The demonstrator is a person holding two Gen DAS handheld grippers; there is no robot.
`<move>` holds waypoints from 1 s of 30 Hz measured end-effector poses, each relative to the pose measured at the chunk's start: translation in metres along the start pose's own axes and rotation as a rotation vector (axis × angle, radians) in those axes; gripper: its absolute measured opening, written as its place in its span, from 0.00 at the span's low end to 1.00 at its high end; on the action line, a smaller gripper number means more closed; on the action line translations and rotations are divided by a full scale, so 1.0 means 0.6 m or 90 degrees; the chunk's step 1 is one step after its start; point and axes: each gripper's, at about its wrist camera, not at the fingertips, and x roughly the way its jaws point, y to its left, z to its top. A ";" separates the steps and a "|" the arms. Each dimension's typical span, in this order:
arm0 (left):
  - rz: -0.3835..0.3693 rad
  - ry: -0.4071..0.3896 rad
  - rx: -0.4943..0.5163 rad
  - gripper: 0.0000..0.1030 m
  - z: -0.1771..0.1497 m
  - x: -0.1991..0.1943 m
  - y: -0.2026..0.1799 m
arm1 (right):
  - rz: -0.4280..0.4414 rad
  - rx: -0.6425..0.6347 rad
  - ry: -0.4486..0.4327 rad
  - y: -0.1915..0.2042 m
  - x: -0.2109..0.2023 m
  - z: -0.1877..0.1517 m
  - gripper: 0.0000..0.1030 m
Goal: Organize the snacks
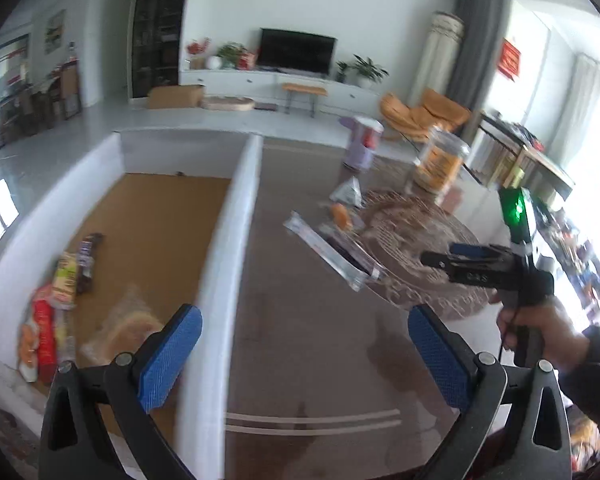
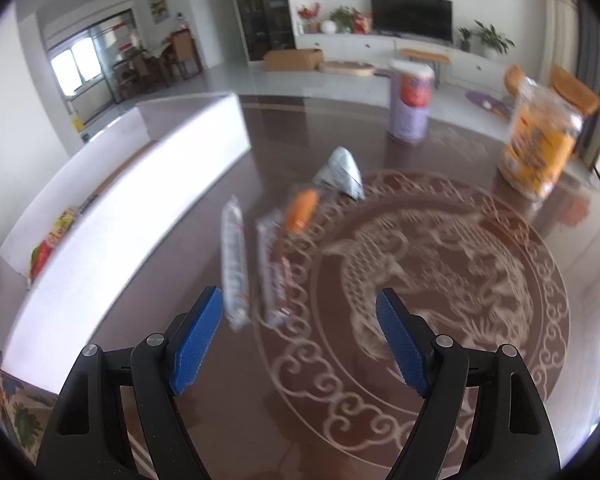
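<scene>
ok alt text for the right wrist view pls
The open right tool hangs empty over a dark table with a carved fish medallion; two wrapped snack bars lie just ahead, beside a white box holding more snacks.

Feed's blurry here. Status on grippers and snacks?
Left hand-held gripper open, empty. Right hand-held gripper open, empty. Several snacks in white box; two wrapped bars loose on table. Nothing blocking.

Both wrist views look steeply down past their own blue-padded fingers, close above the dark brown patterned tabletop; they share the white-walled cardboard box and the scattered wrapped snacks.
</scene>
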 end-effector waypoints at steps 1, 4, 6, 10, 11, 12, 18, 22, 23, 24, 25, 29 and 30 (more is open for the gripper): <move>-0.003 0.026 0.023 0.99 -0.011 0.029 -0.035 | -0.017 0.009 0.007 -0.023 0.000 -0.018 0.79; -0.009 0.112 0.064 0.99 -0.046 0.137 -0.118 | -0.080 0.028 0.024 -0.083 -0.002 -0.070 0.79; -0.010 0.149 0.069 0.99 -0.063 0.201 -0.149 | -0.118 0.050 0.033 -0.114 -0.015 -0.101 0.79; 0.013 0.157 0.089 0.99 -0.075 0.275 -0.199 | -0.184 0.093 0.022 -0.171 -0.047 -0.163 0.79; 0.024 0.153 0.099 0.99 -0.075 0.287 -0.212 | -0.197 0.105 0.020 -0.184 -0.057 -0.176 0.79; 0.041 0.143 0.115 1.00 -0.072 0.296 -0.226 | -0.206 0.115 0.019 -0.193 -0.069 -0.185 0.79; 0.033 0.120 0.123 1.00 -0.040 0.345 -0.264 | -0.227 0.155 -0.003 -0.235 -0.087 -0.208 0.82; 0.033 0.113 0.122 1.00 -0.018 0.374 -0.281 | -0.233 0.160 0.001 -0.237 -0.079 -0.203 0.86; 0.032 0.111 0.123 1.00 -0.011 0.381 -0.282 | -0.231 0.160 0.001 -0.237 -0.079 -0.203 0.87; 0.031 0.108 0.124 1.00 -0.006 0.387 -0.283 | -0.229 0.160 0.002 -0.238 -0.080 -0.205 0.87; 0.030 0.107 0.125 1.00 -0.001 0.394 -0.286 | -0.229 0.159 0.002 -0.238 -0.082 -0.208 0.87; 0.021 0.109 0.133 1.00 0.023 0.420 -0.292 | -0.229 0.160 0.002 -0.240 -0.082 -0.211 0.87; 0.018 0.109 0.136 1.00 0.026 0.423 -0.292 | -0.229 0.160 0.002 -0.240 -0.082 -0.210 0.87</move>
